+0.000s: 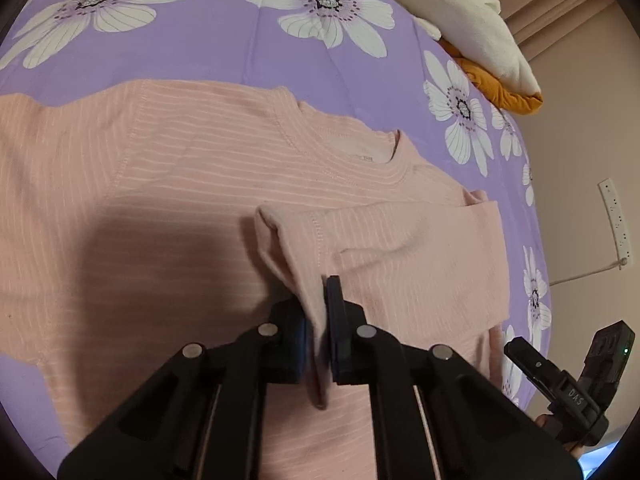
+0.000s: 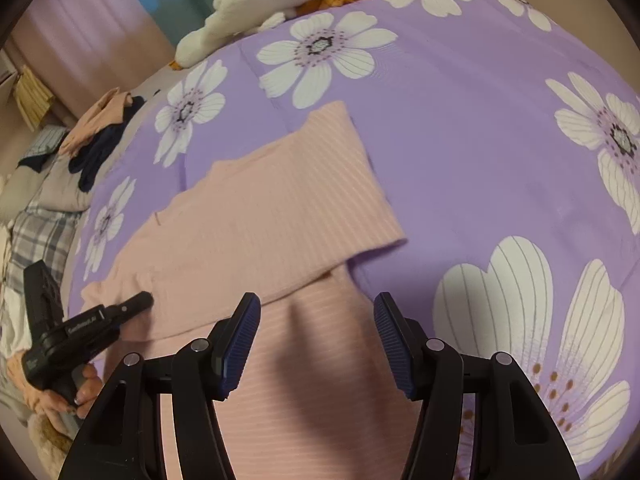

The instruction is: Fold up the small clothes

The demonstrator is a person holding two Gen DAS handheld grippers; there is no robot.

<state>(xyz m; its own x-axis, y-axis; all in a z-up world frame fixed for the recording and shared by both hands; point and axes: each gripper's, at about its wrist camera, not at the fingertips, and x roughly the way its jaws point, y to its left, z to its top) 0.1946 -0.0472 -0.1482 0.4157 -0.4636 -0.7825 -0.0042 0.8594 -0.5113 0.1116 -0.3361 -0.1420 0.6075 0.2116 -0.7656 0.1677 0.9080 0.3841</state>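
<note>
A pink striped long-sleeved shirt point(image 1: 180, 184) lies flat on the purple flowered bedspread point(image 1: 224, 40), neckline toward the far right. My left gripper point(image 1: 320, 320) is shut on the cuff of its sleeve point(image 1: 400, 248), which is folded across the chest. In the right wrist view the shirt point(image 2: 256, 216) spreads ahead with its other sleeve point(image 2: 344, 168) stretched away. My right gripper point(image 2: 316, 340) is open and empty just above the shirt's body. The left gripper also shows in the right wrist view point(image 2: 132, 306), at the left on the shirt.
A white and orange plush pile point(image 1: 480, 28) lies at the bed's far corner. More clothes point(image 2: 104, 128) are heaped on a seat beyond the bed's left edge. The right gripper's body point(image 1: 568, 384) shows at the lower right of the left wrist view.
</note>
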